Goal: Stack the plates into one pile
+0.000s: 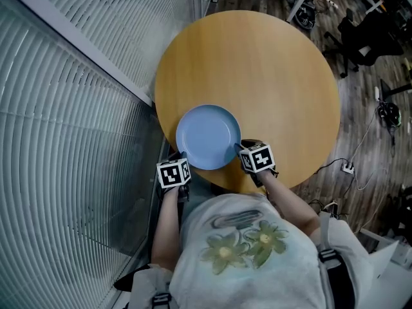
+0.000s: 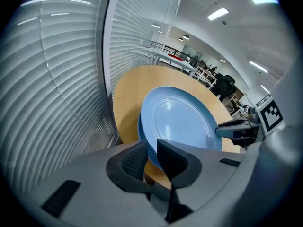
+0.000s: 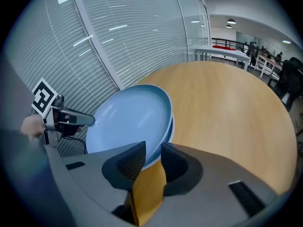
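Observation:
Two light blue plates sit as one pile near the front left edge of the round wooden table (image 1: 277, 76). The top plate (image 1: 208, 137) (image 2: 182, 119) (image 3: 130, 119) rests tilted on the lower plate (image 2: 141, 129) (image 3: 172, 123), of which only the rim shows. My left gripper (image 1: 183, 156) (image 2: 151, 156) is shut on the top plate's near left rim. My right gripper (image 1: 240, 149) (image 3: 152, 158) is shut on the same plate's near right rim. Each gripper shows in the other's view, across the plate.
A glass wall with white blinds (image 1: 77, 108) runs close along the table's left side. Behind the table stand black office chairs (image 1: 370, 34), and cables (image 1: 360, 153) lie on the wooden floor at the right. The person's torso (image 1: 244, 250) is at the table's near edge.

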A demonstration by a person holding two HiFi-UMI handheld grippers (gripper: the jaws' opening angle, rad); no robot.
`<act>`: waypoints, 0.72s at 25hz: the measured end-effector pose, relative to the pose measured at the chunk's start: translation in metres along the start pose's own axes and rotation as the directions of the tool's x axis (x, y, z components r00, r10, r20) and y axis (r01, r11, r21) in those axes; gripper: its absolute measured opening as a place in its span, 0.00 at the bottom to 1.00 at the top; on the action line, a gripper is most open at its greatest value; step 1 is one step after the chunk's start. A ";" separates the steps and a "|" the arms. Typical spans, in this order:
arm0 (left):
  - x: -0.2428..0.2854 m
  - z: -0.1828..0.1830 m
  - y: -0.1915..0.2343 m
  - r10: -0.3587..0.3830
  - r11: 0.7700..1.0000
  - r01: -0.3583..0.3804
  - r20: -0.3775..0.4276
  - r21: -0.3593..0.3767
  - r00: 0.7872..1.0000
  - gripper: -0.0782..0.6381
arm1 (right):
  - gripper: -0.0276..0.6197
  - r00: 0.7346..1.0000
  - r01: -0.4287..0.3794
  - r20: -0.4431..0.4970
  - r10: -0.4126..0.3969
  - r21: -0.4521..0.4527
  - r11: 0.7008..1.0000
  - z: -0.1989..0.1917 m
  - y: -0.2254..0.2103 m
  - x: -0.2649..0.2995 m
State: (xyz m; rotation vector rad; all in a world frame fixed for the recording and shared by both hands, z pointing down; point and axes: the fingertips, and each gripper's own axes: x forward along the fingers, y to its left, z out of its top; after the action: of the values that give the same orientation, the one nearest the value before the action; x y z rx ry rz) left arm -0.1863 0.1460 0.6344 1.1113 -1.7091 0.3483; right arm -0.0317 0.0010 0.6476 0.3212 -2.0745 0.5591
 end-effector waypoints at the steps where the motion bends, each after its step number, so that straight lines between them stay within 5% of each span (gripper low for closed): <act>1: 0.002 -0.001 -0.001 0.006 1.000 -0.006 -0.005 -0.001 1.000 0.21 | 0.21 1.000 0.002 -0.004 -0.002 -0.002 1.000 -0.001 -0.003 0.001; 18: 0.042 -0.014 0.010 0.090 0.993 -0.087 -0.042 0.077 0.995 0.21 | 0.21 1.000 0.013 -0.014 -0.013 -0.005 1.000 -0.012 -0.019 0.040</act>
State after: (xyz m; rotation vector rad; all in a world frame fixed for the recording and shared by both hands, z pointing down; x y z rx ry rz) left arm -0.1882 0.1394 0.6792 1.0757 -1.7206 0.4934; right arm -0.0364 -0.0094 0.6917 0.3273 -2.0579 0.5470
